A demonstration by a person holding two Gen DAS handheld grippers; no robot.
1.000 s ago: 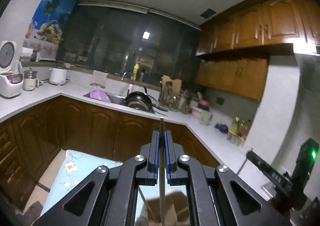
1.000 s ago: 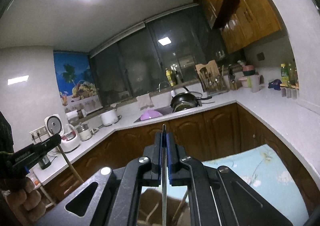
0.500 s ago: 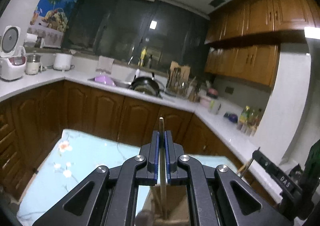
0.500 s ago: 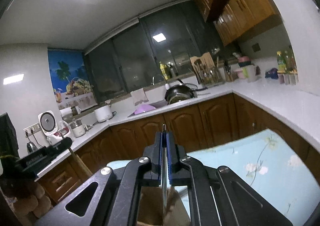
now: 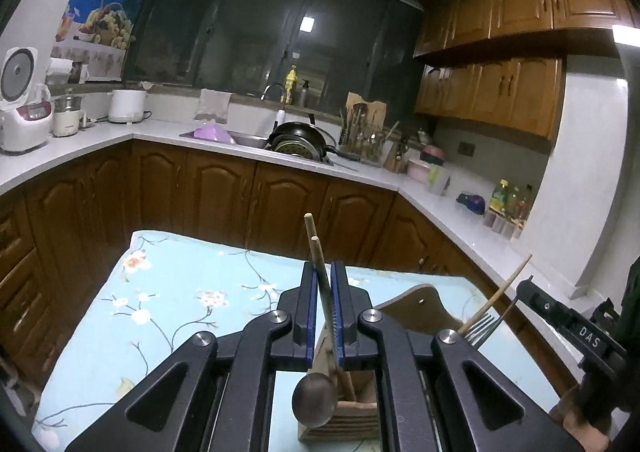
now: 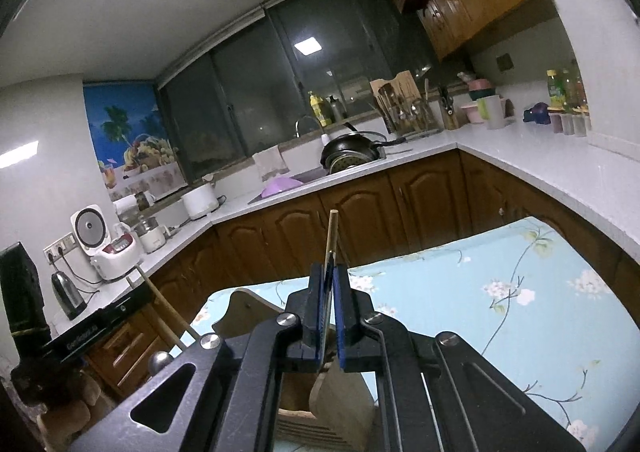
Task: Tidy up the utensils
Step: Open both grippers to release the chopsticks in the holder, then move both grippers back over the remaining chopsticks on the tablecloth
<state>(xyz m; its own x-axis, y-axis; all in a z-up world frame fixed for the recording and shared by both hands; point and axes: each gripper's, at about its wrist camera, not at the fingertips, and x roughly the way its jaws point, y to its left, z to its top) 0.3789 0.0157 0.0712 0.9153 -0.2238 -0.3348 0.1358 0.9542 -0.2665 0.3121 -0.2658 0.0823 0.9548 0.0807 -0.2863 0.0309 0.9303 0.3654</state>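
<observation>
My left gripper (image 5: 324, 272) holds a wooden-handled spoon (image 5: 316, 400) between slightly parted jaws; the handle leans left and its metal bowl hangs over a wooden utensil holder (image 5: 344, 416). A second wooden handle (image 5: 309, 224) stands behind it. My right gripper (image 6: 329, 272) is shut on a wooden-handled fork (image 6: 331, 236), seen from the left with its tines (image 5: 480, 328) near the holder. The holder's wooden back (image 6: 340, 400) shows below the right gripper.
The holder stands on a table with a light blue floral cloth (image 5: 180, 300). Brown cabinets and a white counter (image 5: 360, 172) run behind, with a sink, black pan (image 5: 300, 136) and rice cooker (image 5: 20, 108).
Both grippers have tilted and lowered toward the table and the holder. The left jaws have parted a little and the spoon now leans, its bowl over the holder.
</observation>
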